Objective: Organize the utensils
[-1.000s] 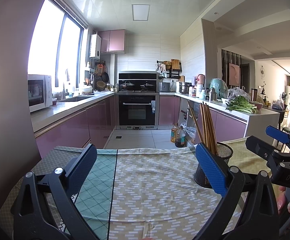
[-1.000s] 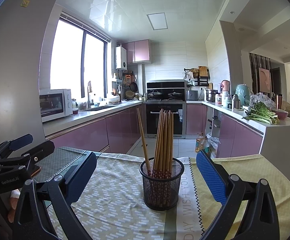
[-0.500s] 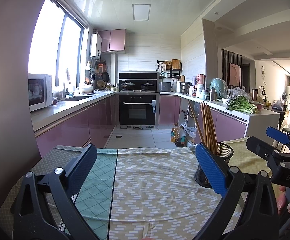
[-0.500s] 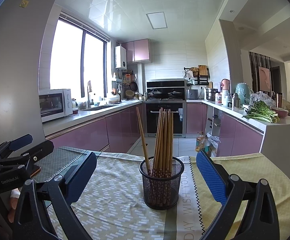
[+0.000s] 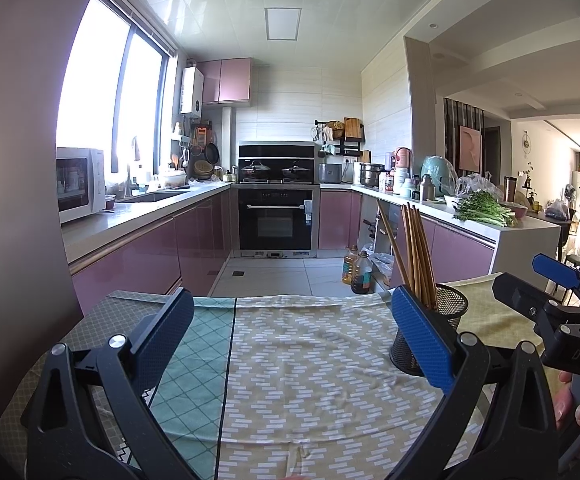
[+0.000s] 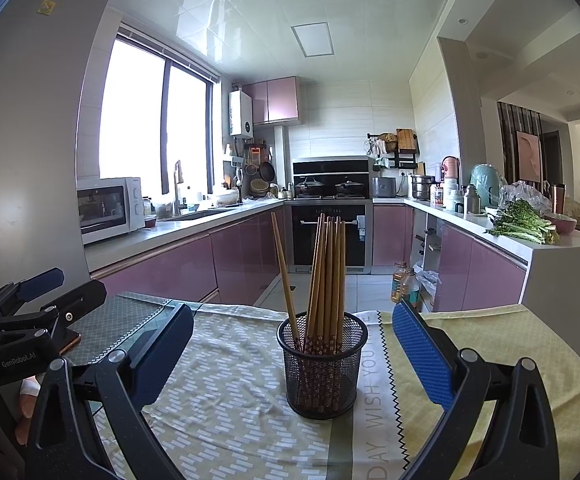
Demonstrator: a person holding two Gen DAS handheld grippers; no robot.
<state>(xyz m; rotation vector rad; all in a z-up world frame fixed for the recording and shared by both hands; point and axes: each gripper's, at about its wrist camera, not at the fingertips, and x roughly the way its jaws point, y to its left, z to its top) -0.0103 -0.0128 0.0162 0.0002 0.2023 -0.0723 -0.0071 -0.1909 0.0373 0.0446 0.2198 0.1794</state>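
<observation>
Both grippers stood spread, empty: left gripper [image 5: 292, 344], right gripper [image 6: 292, 350]. Mesh holder [image 6: 322, 364] with chopsticks [image 6: 326, 276] sat upright on cloth [image 6: 218, 392], centred ahead of right gripper's fingers, untouched

chopsticks [image 6: 326, 276] in holder [image 6: 322, 364] on tablecloth [image 6: 226, 392], seemingly mid-table.

Chopsticks [image 6: 326, 268] upright in mesh holder [image 6: 322, 372]; right claw [image 6: 290, 344] spread wide.
</observation>
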